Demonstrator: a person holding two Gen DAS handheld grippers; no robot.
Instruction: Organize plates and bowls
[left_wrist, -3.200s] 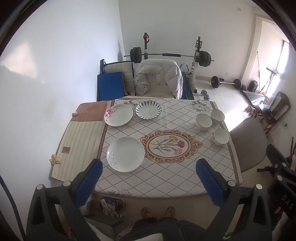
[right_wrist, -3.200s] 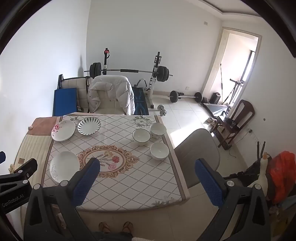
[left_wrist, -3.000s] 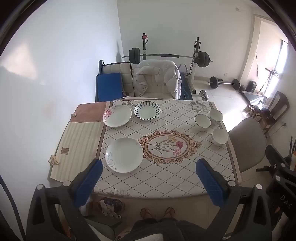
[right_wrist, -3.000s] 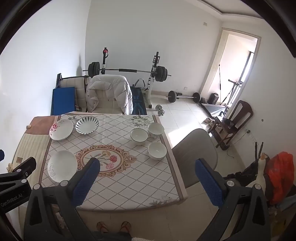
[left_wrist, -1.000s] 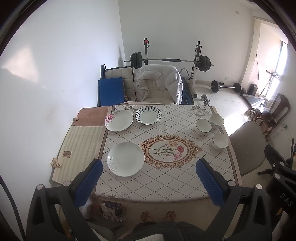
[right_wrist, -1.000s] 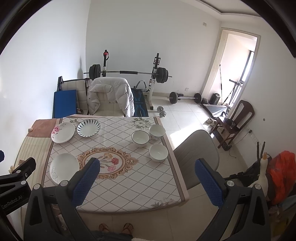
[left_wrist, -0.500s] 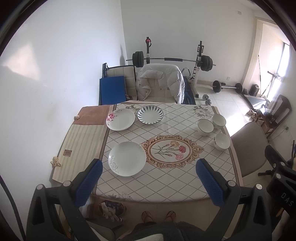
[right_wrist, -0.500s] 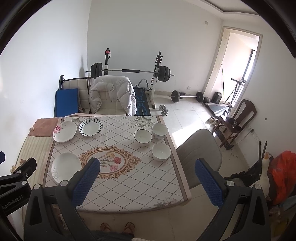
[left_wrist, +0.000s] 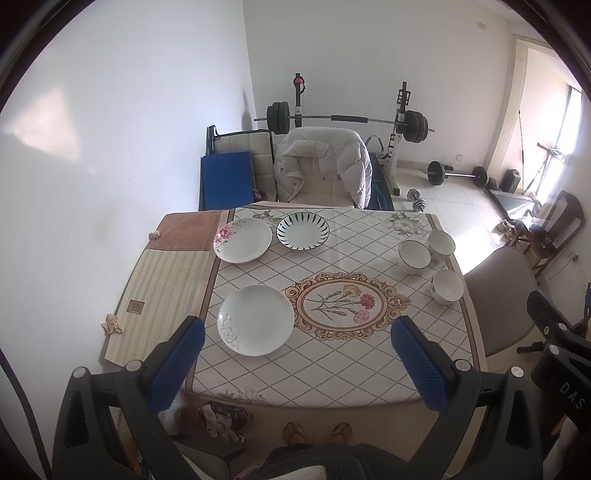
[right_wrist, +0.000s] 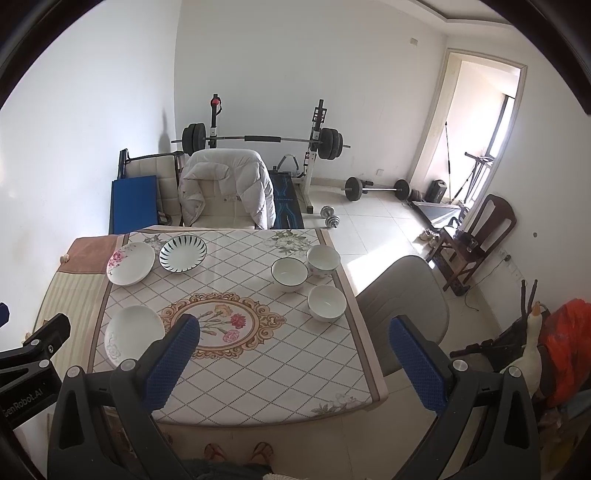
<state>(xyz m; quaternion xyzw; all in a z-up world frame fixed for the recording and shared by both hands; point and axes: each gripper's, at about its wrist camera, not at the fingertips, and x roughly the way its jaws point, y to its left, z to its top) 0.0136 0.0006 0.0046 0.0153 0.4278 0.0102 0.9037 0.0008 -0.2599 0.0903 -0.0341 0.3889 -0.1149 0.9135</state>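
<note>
On the patterned table (left_wrist: 332, 376) (right_wrist: 266, 384) lie three plates: a plain white plate (left_wrist: 255, 319) (right_wrist: 133, 334) near left, a pink-flowered plate (left_wrist: 243, 240) (right_wrist: 130, 263) far left, a blue-striped plate (left_wrist: 303, 232) (right_wrist: 183, 253) beside it. Three white bowls stand at the right: a dark-rimmed bowl (left_wrist: 414, 256) (right_wrist: 289, 274), a far bowl (left_wrist: 441, 244) (right_wrist: 323, 260), a near bowl (left_wrist: 447, 290) (right_wrist: 326, 302). My left gripper (left_wrist: 295, 354) and right gripper (right_wrist: 293, 354) hang high above the table's near edge, both open and empty.
A chair with a white jacket (left_wrist: 325, 164) stands behind the table, a grey chair (right_wrist: 402, 302) at its right side. A striped mat (left_wrist: 162, 295) lies left by the wall. A barbell rack (right_wrist: 258, 140) and weights stand at the back. Feet (left_wrist: 317, 432) show below.
Both views have shifted slightly; the table sits a little lower and nearer in frame. Plates and bowls have not moved. Both grippers stay open.
</note>
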